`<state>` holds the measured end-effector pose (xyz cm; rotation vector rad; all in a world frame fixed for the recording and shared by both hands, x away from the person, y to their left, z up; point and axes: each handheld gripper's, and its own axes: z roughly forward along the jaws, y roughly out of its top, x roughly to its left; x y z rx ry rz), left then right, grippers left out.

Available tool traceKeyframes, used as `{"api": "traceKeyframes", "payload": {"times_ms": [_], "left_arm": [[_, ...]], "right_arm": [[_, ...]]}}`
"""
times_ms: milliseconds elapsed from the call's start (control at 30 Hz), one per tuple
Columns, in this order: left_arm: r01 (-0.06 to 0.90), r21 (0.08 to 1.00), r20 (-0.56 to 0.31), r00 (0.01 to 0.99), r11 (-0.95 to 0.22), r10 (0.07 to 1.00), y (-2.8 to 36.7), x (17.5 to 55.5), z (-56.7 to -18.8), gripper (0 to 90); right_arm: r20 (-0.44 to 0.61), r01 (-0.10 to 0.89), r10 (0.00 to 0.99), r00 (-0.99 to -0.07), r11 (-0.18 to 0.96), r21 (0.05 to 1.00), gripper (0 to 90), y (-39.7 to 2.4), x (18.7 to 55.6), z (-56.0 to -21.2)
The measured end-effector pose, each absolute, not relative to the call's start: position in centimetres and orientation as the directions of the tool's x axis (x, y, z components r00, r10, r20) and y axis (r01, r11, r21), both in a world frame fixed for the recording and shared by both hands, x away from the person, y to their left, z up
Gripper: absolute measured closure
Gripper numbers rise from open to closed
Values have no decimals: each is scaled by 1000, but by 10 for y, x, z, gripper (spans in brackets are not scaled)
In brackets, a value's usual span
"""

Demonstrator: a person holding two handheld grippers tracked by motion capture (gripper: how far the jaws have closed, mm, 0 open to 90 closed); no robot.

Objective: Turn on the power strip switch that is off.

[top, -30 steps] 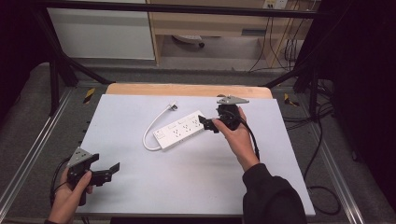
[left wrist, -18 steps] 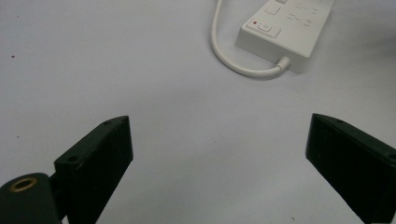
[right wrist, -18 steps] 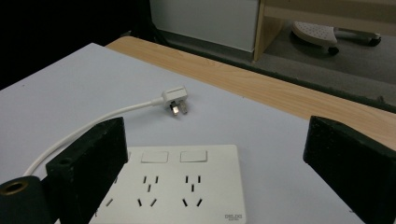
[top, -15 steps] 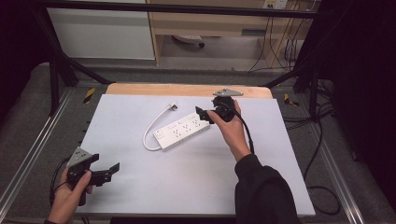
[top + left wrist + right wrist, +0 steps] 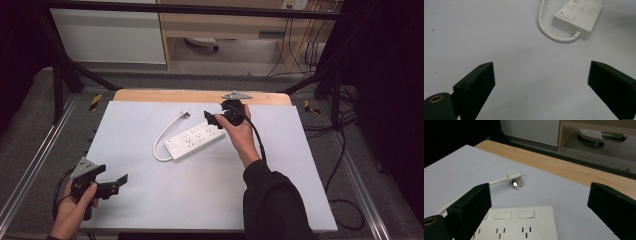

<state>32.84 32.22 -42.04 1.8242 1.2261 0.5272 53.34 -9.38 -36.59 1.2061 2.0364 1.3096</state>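
— One white power strip (image 5: 195, 142) lies mid-table (image 5: 150, 200), a smooth plastic slab with square switches; its round cord (image 5: 159, 145) loops to a flat-pinned plug (image 5: 514, 178).

— And my tools?

— I see the right tool (image 5: 216, 118) above its far end, jaws apart, empty. The left tool (image 5: 112, 185) gapes at the near-left corner.

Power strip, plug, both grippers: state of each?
power strip: flat on the white mat, sockets up, nothing plugged in
plug: loose on the mat, pins showing, cord attached
left gripper: open, holding nothing
right gripper: open, over the strip's far end
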Motion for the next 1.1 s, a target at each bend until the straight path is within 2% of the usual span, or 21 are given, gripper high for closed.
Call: {"api": "traceKeyframes", "payload": {"times_ms": [367, 633, 1100], "left_arm": [[533, 829, -98, 439, -171, 893, 321, 328, -421, 75], [534, 828, -99, 436, -169, 894, 321, 328, -421, 75], [533, 829, -100, 439, -169, 893, 321, 329, -421, 75]], "right_arm": [[96, 430, 841, -532, 171, 887, 71, -85, 543, -372], [185, 464, 842, -507, 86, 882, 87, -85, 550, -376], [165, 488, 838, -520, 132, 863, 88, -75, 555, -385]]}}
